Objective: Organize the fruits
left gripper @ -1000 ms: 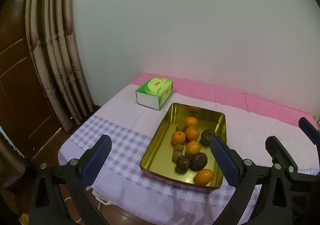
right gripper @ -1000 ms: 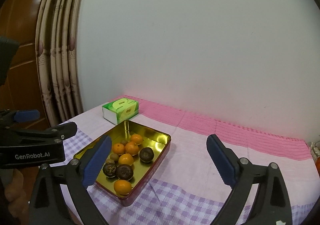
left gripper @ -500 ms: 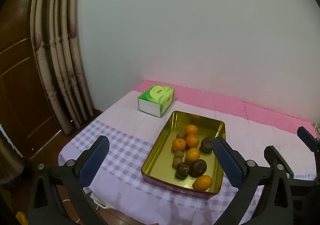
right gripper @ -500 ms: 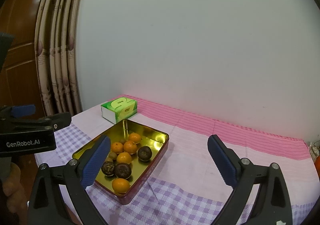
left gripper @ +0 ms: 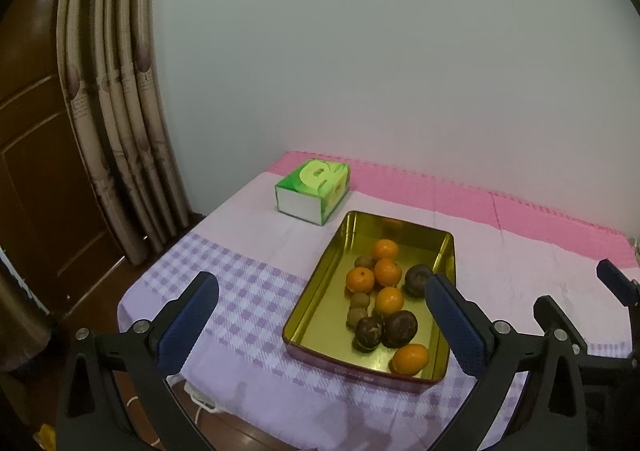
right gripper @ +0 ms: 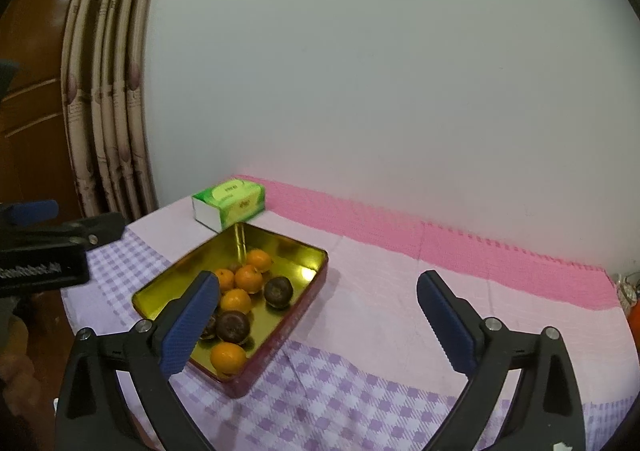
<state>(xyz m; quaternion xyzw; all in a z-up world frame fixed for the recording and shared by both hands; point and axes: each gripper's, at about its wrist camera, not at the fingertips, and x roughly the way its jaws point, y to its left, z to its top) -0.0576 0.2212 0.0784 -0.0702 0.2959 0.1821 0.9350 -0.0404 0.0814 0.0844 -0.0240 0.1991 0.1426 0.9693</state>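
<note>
A gold metal tray (left gripper: 320,291) (right gripper: 168,285) sits on the table. It holds several orange mandarins (left gripper: 386,271) (right gripper: 248,278), three dark purple fruits (left gripper: 399,328) (right gripper: 278,291) and several small brown fruits (left gripper: 364,261). My left gripper (left gripper: 322,311) is open and empty, held above and in front of the tray. My right gripper (right gripper: 318,315) is open and empty, above the table to the right of the tray. The right gripper's fingers (left gripper: 616,285) show at the right edge of the left wrist view.
A green tissue box (left gripper: 313,191) (right gripper: 229,203) stands behind the tray near the wall. The table wears a pink and purple checked cloth (right gripper: 380,383). Curtains (left gripper: 116,123) and a wooden door (left gripper: 36,179) are on the left. An orange object (right gripper: 634,317) shows at the far right edge.
Both grippers have moved a little closer to the tray and the view has shifted slightly. Both stay open and empty. The fruits have not moved.
</note>
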